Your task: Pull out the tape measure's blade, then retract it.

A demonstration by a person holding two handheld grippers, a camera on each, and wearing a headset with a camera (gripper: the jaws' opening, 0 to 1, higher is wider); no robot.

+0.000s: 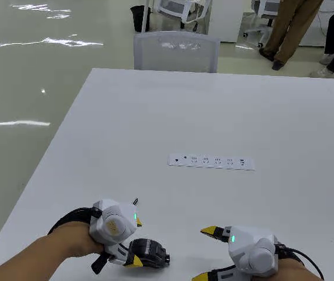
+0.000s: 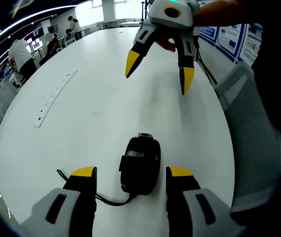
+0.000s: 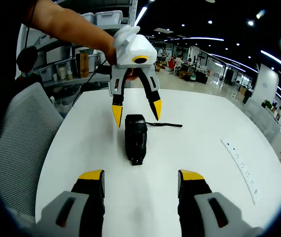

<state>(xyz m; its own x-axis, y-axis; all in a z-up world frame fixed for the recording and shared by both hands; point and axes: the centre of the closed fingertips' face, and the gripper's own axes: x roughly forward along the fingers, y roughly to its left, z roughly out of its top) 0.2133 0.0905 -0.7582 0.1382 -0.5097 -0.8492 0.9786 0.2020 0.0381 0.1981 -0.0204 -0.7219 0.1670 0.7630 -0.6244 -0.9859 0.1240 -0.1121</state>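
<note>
An open-plan office — mesh chair (image 1: 176,52), long white table (image 1: 155,117), power strip (image 1: 211,161)

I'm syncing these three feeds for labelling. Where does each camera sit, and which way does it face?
Head view: on the person's head, looking forward and down at the white table; a forearm, the left gripper and the right gripper show.
Left gripper view: on the left gripper, looking along its open jaws, past the tape measure, at the right gripper.
Right gripper view: on the right gripper, looking between its own jaws back at the left gripper.
Shared: both gripper views show the tape measure and the power strip.
</note>
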